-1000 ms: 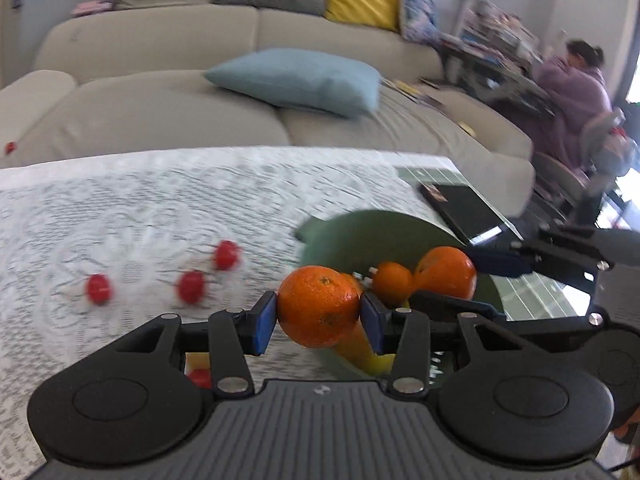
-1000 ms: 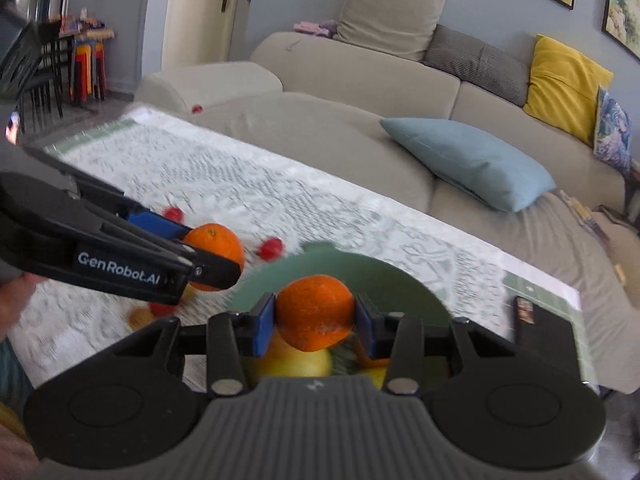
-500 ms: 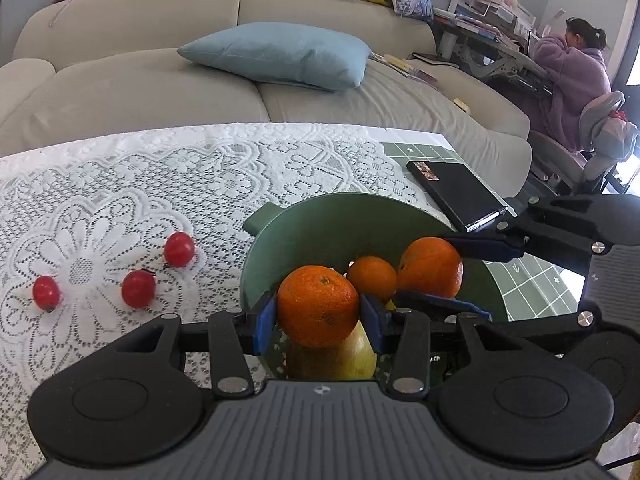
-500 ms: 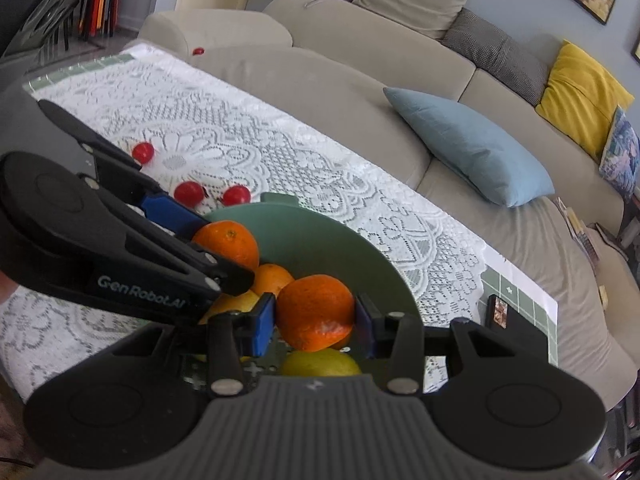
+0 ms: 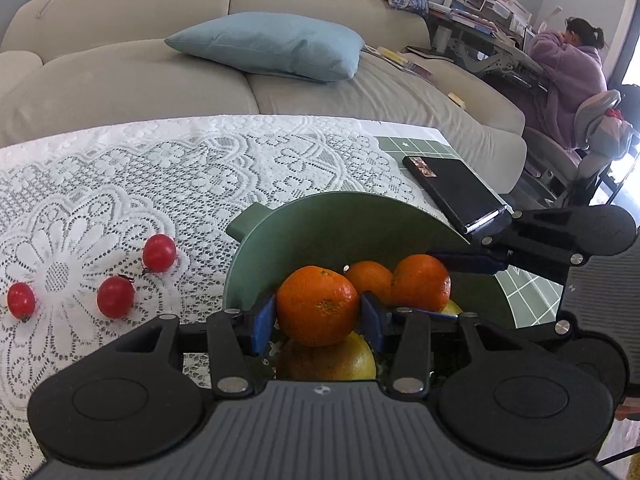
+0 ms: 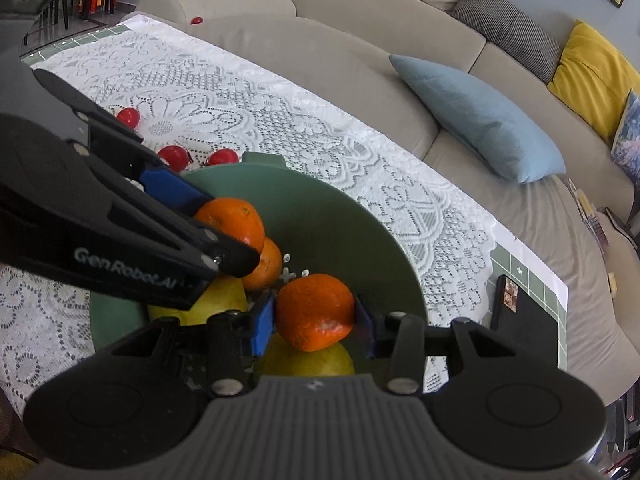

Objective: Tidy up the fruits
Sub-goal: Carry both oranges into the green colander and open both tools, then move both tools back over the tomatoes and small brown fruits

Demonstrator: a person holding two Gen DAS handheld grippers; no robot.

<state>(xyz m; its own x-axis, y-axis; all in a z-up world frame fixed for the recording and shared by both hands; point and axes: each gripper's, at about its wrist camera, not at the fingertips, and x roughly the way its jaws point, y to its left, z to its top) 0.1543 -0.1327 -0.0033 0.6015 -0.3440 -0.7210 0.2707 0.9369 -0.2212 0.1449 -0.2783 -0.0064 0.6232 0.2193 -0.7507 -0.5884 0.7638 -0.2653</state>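
Over the near side of the green bowl point(image 5: 340, 204), my left gripper point(image 5: 318, 314) is shut on an orange point(image 5: 318, 304). To its right, my right gripper point(image 6: 314, 320) is shut on a second orange point(image 6: 314, 312), low inside the bowl point(image 6: 328, 200). In the bowl lie a smaller orange point(image 5: 370, 278) and yellow fruits point(image 6: 308, 362); one yellow fruit point(image 5: 332, 360) sits just under the left orange. In the right wrist view the left gripper's orange point(image 6: 232, 220) shows at the bowl's left side. Three cherry tomatoes point(image 5: 159, 252) lie on the lace cloth left of the bowl.
A black phone-like slab point(image 5: 456, 196) lies on the table right of the bowl. A white lace cloth point(image 5: 160, 184) covers the table. Behind it runs a beige sofa with a blue cushion point(image 5: 268, 46). A person in purple point(image 5: 568, 68) sits at a desk far right.
Both grippers came forward and down with their oranges, from above the table's near part to over and into the green bowl. Their grips have not changed.
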